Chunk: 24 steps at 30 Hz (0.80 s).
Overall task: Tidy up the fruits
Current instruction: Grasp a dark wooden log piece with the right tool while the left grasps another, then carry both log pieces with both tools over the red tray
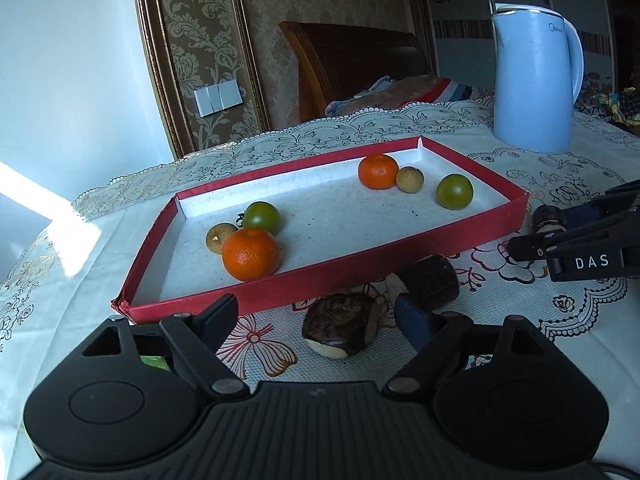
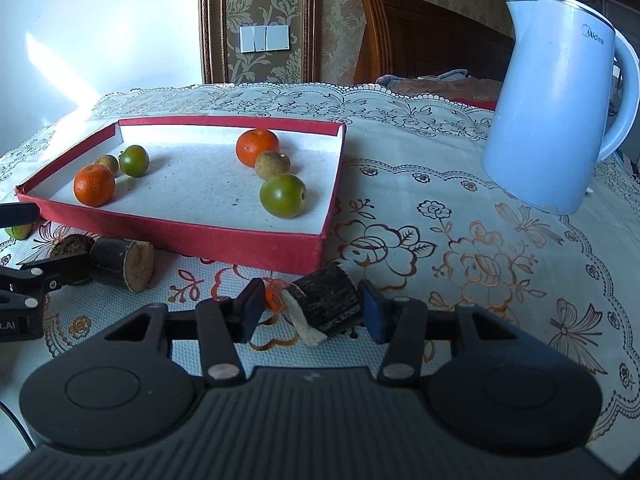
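A red shallow box (image 1: 352, 282) (image 2: 200, 236) holds two groups of fruit, each with an orange (image 1: 251, 254) (image 2: 257, 147), a green fruit (image 1: 454, 191) (image 2: 282, 195) and a small brown one (image 1: 409, 179) (image 2: 272, 164). Dark cut stalk pieces lie on the cloth in front of the box. My left gripper (image 1: 316, 318) is open around one piece (image 1: 340, 330) without touching it. A second piece (image 1: 434, 280) (image 2: 124, 264) lies just beyond. My right gripper (image 2: 312, 312) (image 1: 560, 236) is shut on a third piece (image 2: 328, 304).
A pale blue kettle (image 1: 534, 80) (image 2: 560, 100) stands at the back right on the lace tablecloth (image 2: 460, 240). A green fruit (image 2: 19, 232) lies outside the box by its left front corner. A wooden headboard and bedding are behind the table.
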Each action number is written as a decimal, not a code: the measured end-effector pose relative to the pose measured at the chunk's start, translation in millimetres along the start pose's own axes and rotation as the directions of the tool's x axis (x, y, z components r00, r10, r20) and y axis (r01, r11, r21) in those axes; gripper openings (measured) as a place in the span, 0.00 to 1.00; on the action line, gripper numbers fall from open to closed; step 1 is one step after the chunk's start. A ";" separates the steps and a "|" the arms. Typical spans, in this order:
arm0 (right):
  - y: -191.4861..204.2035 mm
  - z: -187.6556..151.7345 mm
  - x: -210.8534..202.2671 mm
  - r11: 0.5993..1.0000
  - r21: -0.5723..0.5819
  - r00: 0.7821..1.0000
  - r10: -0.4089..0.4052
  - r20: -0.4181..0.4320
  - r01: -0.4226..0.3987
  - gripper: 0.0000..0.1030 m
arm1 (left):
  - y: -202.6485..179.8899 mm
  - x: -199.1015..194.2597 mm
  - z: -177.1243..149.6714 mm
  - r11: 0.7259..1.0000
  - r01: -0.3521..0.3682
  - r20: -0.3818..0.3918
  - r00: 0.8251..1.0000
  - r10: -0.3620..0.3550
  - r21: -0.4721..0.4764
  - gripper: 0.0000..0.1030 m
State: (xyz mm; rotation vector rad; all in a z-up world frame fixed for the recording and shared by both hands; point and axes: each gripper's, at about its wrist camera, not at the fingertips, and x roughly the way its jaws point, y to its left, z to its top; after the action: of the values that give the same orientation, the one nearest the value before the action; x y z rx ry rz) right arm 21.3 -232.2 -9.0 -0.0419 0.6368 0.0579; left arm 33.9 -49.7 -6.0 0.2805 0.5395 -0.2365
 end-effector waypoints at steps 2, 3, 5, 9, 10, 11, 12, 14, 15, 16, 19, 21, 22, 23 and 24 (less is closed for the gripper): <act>0.1 0.0 0.2 1.000 0.000 1.000 0.000 0.000 0.000 0.47 | -2.6 5.3 0.7 1.000 -0.005 -0.024 1.000 0.006 0.014 0.83; -0.1 0.3 0.3 1.000 0.001 1.000 0.001 0.000 -0.001 0.47 | -2.3 6.9 0.6 1.000 -0.007 -0.031 0.999 0.007 0.012 0.83; -0.3 0.1 -0.2 1.000 0.002 1.000 0.002 0.002 -0.002 0.47 | 0.7 9.7 0.0 1.000 0.002 -0.047 0.999 -0.002 -0.004 0.83; -1.5 0.0 -1.0 1.000 0.006 1.000 0.001 0.008 -0.001 0.43 | 4.6 7.7 -1.2 1.000 0.008 -0.040 0.999 -0.009 -0.024 0.60; -1.5 0.0 -1.1 1.000 0.006 1.000 0.001 0.008 -0.001 0.44 | 4.6 8.1 -1.3 1.000 0.011 -0.043 0.999 -0.012 -0.023 0.56; -1.4 0.0 -1.2 1.000 0.006 1.000 -0.001 0.008 0.001 0.43 | 4.4 7.8 -1.5 1.000 0.016 -0.041 0.999 -0.017 -0.021 0.55; -1.4 0.0 -1.2 1.000 0.005 1.000 0.002 0.008 -0.002 0.38 | 3.9 7.0 -1.6 1.000 0.025 -0.039 0.999 -0.026 -0.017 0.49; -0.7 -0.1 -1.8 1.000 0.000 1.000 0.003 0.010 -0.003 0.36 | 1.4 5.5 -2.2 1.000 0.030 -0.033 0.999 -0.030 -0.003 0.43; -0.7 -0.1 -1.9 1.000 0.000 1.000 0.003 0.010 -0.003 0.36 | -0.3 4.4 -2.6 1.000 0.024 -0.027 0.999 -0.024 0.005 0.42; -0.7 -0.1 -1.9 1.000 0.001 1.000 0.003 0.011 -0.003 0.36 | -0.9 3.7 -2.6 1.000 0.020 -0.023 1.000 -0.020 0.009 0.38; -2.3 0.0 -2.6 1.000 0.012 1.000 0.005 0.017 -0.005 0.36 | 0.7 3.1 -2.5 1.000 0.007 -0.021 1.000 -0.007 -0.002 0.38; -2.9 -0.1 -3.3 1.000 0.016 1.000 0.006 0.022 -0.006 0.36 | 2.2 2.5 -2.4 1.000 0.002 -0.019 1.000 -0.002 -0.010 0.38; -3.0 -0.1 -4.3 1.000 0.018 1.000 0.005 0.029 -0.006 0.36 | 2.5 1.6 -2.5 1.000 -0.002 -0.014 1.000 0.001 -0.012 0.38; -3.4 -0.4 -5.6 1.000 0.021 0.999 0.005 0.038 -0.006 0.36 | 3.0 0.5 -2.5 1.000 -0.002 -0.009 1.000 0.002 -0.014 0.38; -4.7 -0.9 -8.2 1.000 0.024 0.999 0.003 0.048 -0.004 0.36 | 3.4 -0.9 -2.4 1.000 -0.002 -0.002 1.000 0.002 -0.017 0.38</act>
State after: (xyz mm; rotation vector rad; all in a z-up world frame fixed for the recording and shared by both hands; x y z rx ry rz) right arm 14.5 -237.3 -4.8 -0.0160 0.5897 0.0541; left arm 33.1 -45.6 -6.8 0.2648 0.5428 -0.2292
